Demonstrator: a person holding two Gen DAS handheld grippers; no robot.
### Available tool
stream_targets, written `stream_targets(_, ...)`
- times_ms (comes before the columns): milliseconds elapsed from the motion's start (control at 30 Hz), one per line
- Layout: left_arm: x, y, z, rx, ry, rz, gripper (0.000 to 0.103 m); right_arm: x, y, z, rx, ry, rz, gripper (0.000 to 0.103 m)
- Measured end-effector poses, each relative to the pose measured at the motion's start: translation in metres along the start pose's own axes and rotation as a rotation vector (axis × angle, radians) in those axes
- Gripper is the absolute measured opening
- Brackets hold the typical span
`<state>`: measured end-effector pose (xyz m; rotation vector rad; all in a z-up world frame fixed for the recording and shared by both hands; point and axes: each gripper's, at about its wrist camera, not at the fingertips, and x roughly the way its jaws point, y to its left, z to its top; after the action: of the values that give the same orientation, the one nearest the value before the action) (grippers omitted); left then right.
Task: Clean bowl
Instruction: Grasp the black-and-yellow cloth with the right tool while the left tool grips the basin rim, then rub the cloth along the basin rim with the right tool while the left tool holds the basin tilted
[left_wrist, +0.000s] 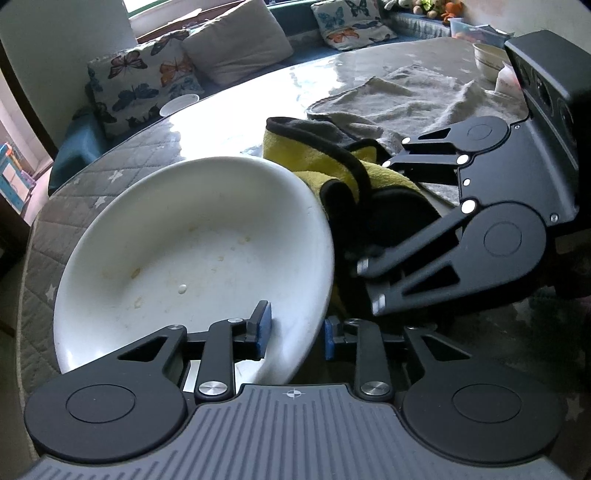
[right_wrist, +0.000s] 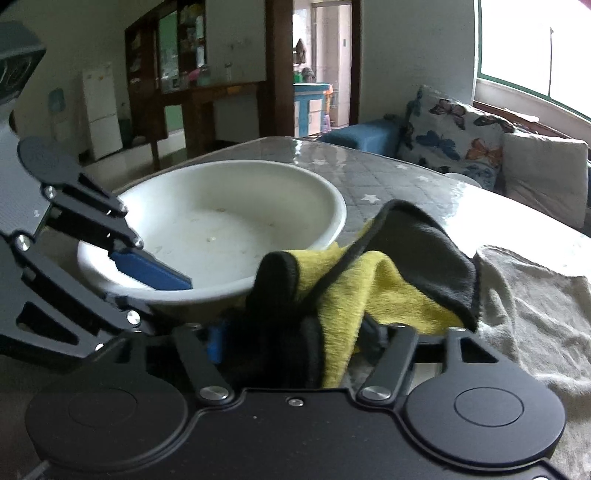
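A wide white bowl (left_wrist: 192, 254) with small food specks inside is tilted above the table. My left gripper (left_wrist: 295, 328) is shut on its near rim, one blue pad (left_wrist: 263, 330) inside the bowl and the other outside. The right wrist view shows the same bowl (right_wrist: 229, 221) with the left gripper (right_wrist: 147, 291) clamped on its edge. My right gripper (right_wrist: 291, 339) is shut on a bunched yellow and black cloth (right_wrist: 354, 291) just right of the bowl. From the left wrist view, the right gripper (left_wrist: 369, 286) holds the cloth (left_wrist: 317, 155) against the bowl's right rim.
A crumpled grey towel (left_wrist: 406, 99) lies on the round quilted table (left_wrist: 122, 162) behind the cloth. A small patterned bowl (left_wrist: 489, 59) stands at the far right. A white cup (left_wrist: 179, 103) and butterfly cushions (left_wrist: 140, 85) sit on the bench past the table's edge.
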<state>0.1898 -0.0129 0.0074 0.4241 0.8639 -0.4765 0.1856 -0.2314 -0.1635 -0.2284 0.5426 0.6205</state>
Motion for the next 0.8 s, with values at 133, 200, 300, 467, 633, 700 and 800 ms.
stream_targets(133, -0.001, 0.001, -0.002, 0.009, -0.008, -0.004, 0.029, 0.002, -0.002, 0.001, 0.004, 0.000, 0.015, 0.076)
stream_targets(200, -0.002, 0.001, -0.004, 0.015, -0.013, -0.006, 0.029, 0.005, -0.002, 0.004, 0.008, 0.003, 0.014, 0.079)
stream_targets(300, -0.002, 0.002, -0.006, 0.022, -0.017, -0.008, 0.029, 0.006, -0.003, 0.005, 0.015, 0.007, 0.006, 0.084)
stream_targets(467, -0.002, 0.003, -0.006, 0.032, -0.021, -0.013, 0.029, 0.008, -0.006, 0.006, 0.020, 0.011, 0.006, 0.086)
stream_targets(633, -0.003, 0.003, -0.007, 0.038, -0.022, -0.014, 0.029, 0.009, -0.010, 0.007, 0.027, 0.012, 0.013, 0.087)
stream_targets(700, -0.003, 0.003, -0.007, 0.041, -0.022, -0.013, 0.029, 0.010, -0.011, 0.007, 0.030, 0.013, 0.016, 0.088)
stream_targets(800, -0.004, 0.003, -0.007, 0.047, -0.021, -0.011, 0.029, 0.007, -0.004, 0.003, 0.029, 0.015, 0.017, 0.088)
